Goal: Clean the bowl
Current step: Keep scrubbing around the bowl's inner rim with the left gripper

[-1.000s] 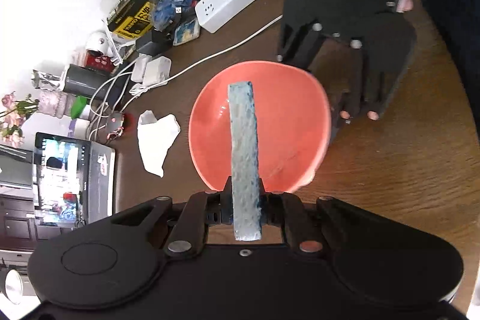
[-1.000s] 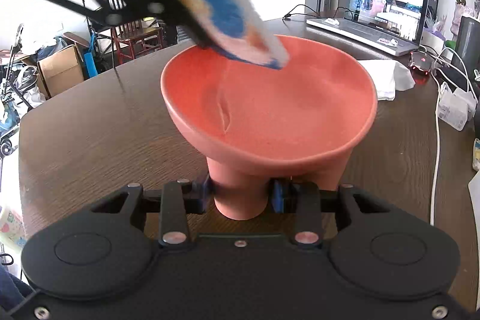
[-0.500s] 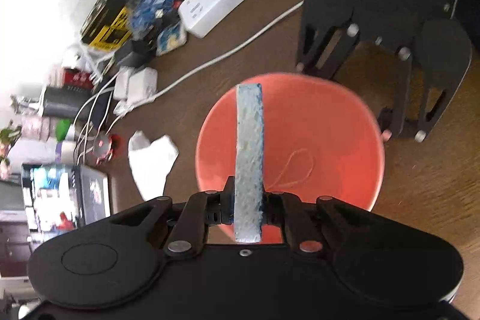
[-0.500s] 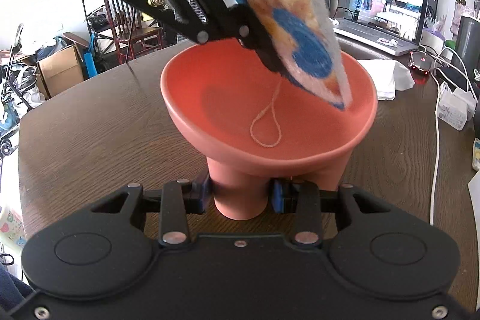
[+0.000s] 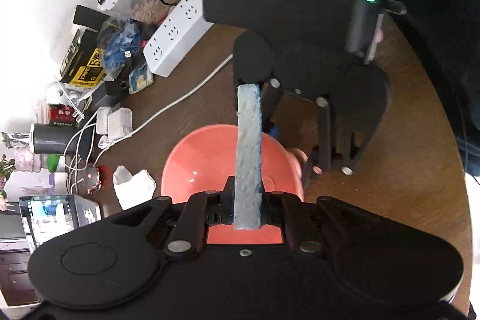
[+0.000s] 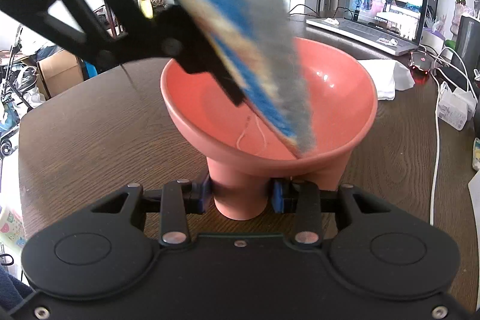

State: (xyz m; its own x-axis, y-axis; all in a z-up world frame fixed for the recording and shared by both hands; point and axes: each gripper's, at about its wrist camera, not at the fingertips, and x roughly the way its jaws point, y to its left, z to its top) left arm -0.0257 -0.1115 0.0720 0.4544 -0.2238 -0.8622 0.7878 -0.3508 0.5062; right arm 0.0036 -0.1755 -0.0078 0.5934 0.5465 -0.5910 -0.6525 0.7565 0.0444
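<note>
We see the right gripper (image 6: 240,195) fingers pinching the coral bowl's (image 6: 336,98) foot on the counter (image 6: 99,122). Left gripper (image 5: 246,201) fingers pinch a blue sponge (image 6: 240,50), its tip inside the bowl.

Left wrist view steep, close above bowl (image 5: 204,158); right low, level; bowl shared.

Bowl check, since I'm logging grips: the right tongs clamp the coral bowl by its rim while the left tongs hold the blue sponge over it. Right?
Not quite. The right tongs clamp the coral bowl by its foot, not its rim, as the right wrist view shows. The left tongs do hold the blue sponge over it.
</note>
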